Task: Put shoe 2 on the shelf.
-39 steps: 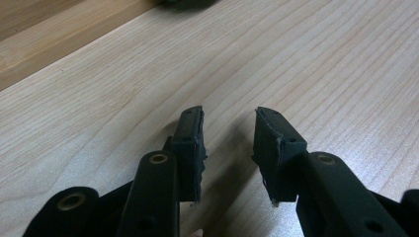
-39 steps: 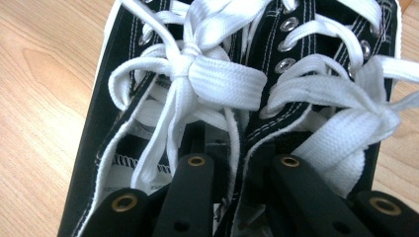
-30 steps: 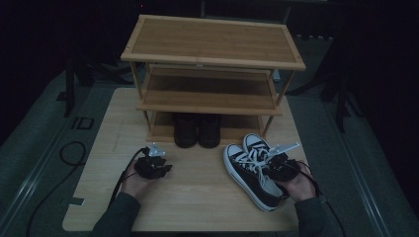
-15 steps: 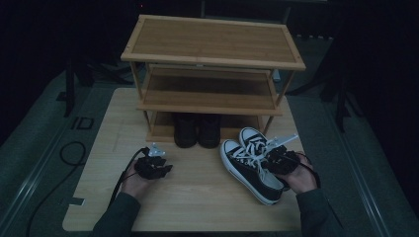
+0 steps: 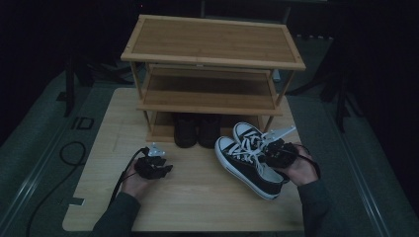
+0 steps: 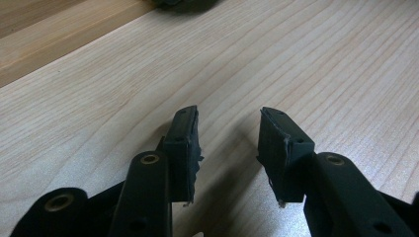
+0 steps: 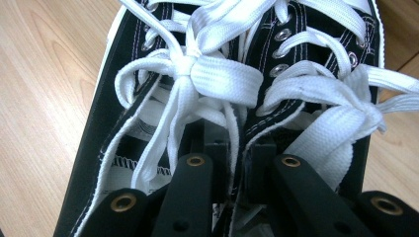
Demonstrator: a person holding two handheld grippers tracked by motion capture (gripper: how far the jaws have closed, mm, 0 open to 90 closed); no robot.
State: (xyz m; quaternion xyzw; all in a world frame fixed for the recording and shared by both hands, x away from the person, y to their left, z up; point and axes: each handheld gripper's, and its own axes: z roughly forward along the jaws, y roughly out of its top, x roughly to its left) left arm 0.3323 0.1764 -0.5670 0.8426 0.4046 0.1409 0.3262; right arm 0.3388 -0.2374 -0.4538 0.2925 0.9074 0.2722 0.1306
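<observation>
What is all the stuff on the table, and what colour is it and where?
table: one, light wood, under everything.
shoe rack: one, light wood with three shelves, at the far side of the table.
dark shoes: two, black, side by side on the rack's bottom shelf.
sneakers: two, black canvas with white soles, toe caps and laces, pressed together in front of the rack at the right.
left gripper: one, black, jaws open with nothing between them, just been opening, low over bare table at the left.
right gripper: one, black, jaws pinching the two sneakers' inner sides together.
hands: two, one holding each gripper.
</observation>
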